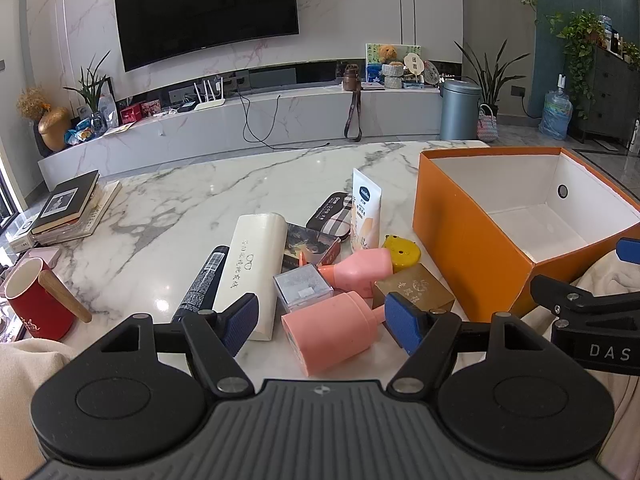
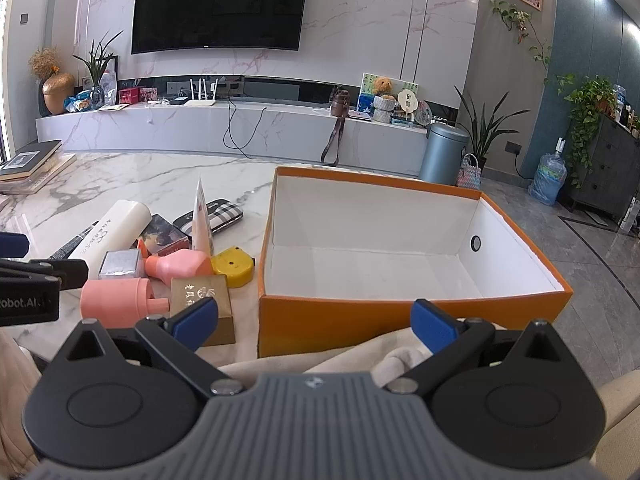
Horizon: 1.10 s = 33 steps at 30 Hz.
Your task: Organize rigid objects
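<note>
Fingers (image 1: 245, 316) of both grippers are spread, holding nothing. We should straddle the pink plastic bottle (image 1: 328, 334) at lower centre squarely, then carry it into the empty orange cardboard box (image 1: 472, 256).

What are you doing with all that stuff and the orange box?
A person is holding a gripper in each hand, about to tidy up. The left gripper is open and holds nothing, just in front of a pink bottle lying in a pile of small things on the marble table. The right gripper is open too, by the near wall of the orange box. The box has nothing in it yet.
</note>
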### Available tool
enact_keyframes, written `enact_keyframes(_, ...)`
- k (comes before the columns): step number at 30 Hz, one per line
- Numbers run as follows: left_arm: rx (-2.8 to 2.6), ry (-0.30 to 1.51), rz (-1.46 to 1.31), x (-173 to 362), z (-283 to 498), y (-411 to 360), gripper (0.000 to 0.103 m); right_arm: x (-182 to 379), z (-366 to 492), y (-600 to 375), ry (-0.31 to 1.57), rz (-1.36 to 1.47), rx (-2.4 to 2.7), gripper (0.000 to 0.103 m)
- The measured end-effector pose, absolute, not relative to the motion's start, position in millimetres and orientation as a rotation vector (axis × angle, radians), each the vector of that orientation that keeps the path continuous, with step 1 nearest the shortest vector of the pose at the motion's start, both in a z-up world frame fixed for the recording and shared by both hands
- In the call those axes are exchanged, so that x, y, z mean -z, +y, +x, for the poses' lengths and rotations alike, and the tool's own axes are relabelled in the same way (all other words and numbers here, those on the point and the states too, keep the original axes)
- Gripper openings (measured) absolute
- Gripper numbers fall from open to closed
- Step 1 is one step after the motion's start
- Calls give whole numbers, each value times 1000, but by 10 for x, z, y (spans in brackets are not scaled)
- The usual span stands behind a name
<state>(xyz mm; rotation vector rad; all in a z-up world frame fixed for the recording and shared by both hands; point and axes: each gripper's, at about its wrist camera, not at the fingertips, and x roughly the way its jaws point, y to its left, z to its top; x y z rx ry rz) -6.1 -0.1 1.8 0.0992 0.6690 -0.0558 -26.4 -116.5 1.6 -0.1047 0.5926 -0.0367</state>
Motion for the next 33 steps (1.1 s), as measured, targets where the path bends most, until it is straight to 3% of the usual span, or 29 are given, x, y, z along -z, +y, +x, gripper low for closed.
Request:
enact_keyframes(19,74,679,89,-48,-41,12,84,38,-287,-1143,604,-108,18,101)
enact_keyframes(22,89,698,63,-83,4,69,81,19,-276,-1127,598,-112,0,101)
enact_keyframes(28,148,764,51,-109,100,137,69,-49,-217,-1053,593,-127,-70,88)
enact_keyframes(33,251,802,84,-91,188,128,65,-99,-150,-918,593,-152,-156,76)
